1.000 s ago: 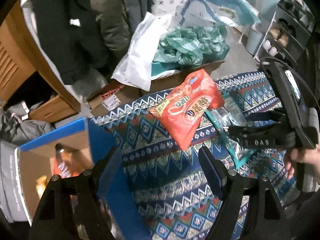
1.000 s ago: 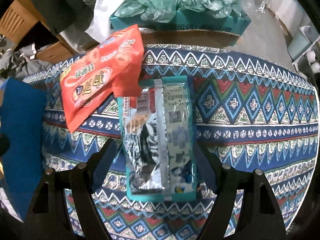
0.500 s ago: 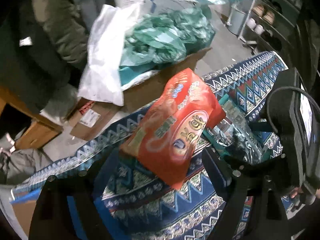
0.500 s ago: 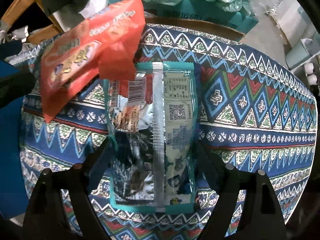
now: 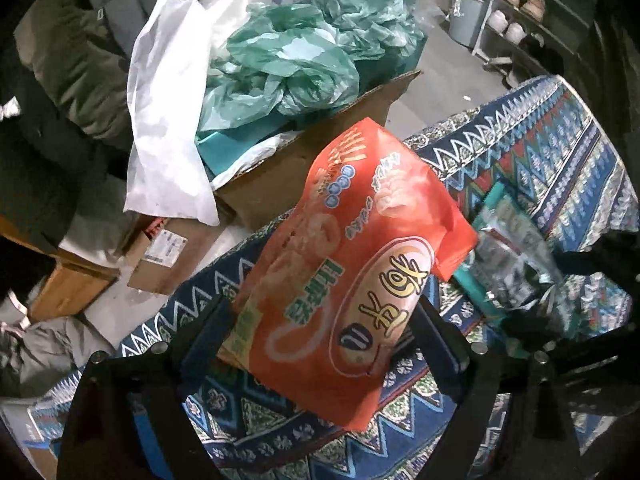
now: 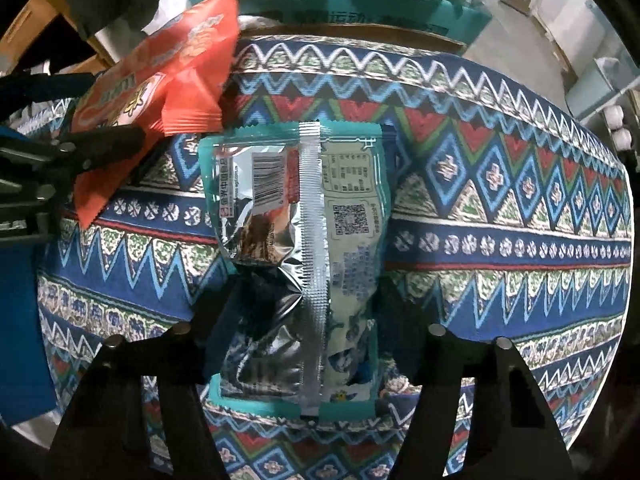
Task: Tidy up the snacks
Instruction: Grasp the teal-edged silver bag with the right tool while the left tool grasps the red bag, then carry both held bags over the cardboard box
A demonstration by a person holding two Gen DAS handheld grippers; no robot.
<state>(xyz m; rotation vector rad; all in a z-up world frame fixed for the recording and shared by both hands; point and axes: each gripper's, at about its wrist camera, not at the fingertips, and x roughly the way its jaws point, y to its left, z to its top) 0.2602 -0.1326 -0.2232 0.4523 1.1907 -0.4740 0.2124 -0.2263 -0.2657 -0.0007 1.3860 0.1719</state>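
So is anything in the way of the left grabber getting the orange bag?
Nothing visible. The orange bag already sits between the open fingers of the left gripper. The teal-edged silver packet lies beside it, between the right gripper's fingers.

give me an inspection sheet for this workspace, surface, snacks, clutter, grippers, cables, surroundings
Surface: table under a blue patterned woven cloth.
Job's things: puffy orange snack bag; teal-edged silver foil packet, seam side up, beside it.
Clutter: blue box at the table's edge.
Grippers: left gripper open, straddling the orange bag, jaws just opened; right gripper just closed, pinching the foil packet's sides.
Cables: nothing seen.
Surroundings: cardboard box of crumpled green plastic bags, white bag, dark jackets, shoe rack.
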